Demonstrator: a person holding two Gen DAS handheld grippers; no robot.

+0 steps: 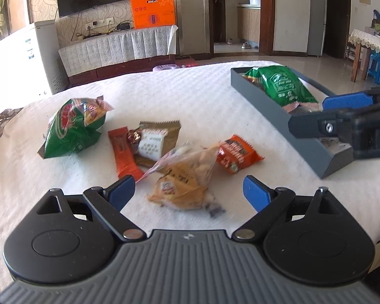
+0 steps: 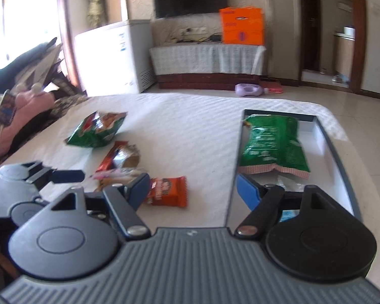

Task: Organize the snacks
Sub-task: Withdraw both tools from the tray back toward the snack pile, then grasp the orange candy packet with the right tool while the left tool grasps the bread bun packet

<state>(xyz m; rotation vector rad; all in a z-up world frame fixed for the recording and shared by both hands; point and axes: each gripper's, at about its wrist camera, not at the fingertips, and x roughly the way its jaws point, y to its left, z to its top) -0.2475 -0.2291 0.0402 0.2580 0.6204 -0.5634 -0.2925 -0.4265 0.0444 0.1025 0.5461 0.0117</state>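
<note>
The long grey rectangular tray [image 1: 314, 152] serves as the landmark on the white quilted tabletop [image 1: 179, 93]. Inside it lie a green crinkled snack bag [image 1: 283, 86] and some pale small packets near its near end. Well to the left of the tray, the loose snacks are scattered: a second green bag [image 1: 74, 129], a gold foil packet [image 1: 157, 139], a thin orange stick packet [image 1: 124, 152], an orange square packet [image 1: 236, 155] nearest the tray, and a clear bag of tan snacks [image 1: 182, 177].

The left tool [image 1: 190, 192] is spread wide, nothing between its blue pads, with the clear bag just ahead of them. The right tool [image 2: 192, 190] is also spread and empty, straddling the tray's left wall — one pad over the tabletop, one inside the tray.

Risks, as I judge them: the clear bag is loose and slippery, so a shallow pinch could catch only film and let it slide out; the right tool could knock the tray's wall and shift it.

Hard to read — the small packets at the tray's near end are hidden behind the right tool, the clear bag is motion-blurred, and all printed labels are illegible.
</note>
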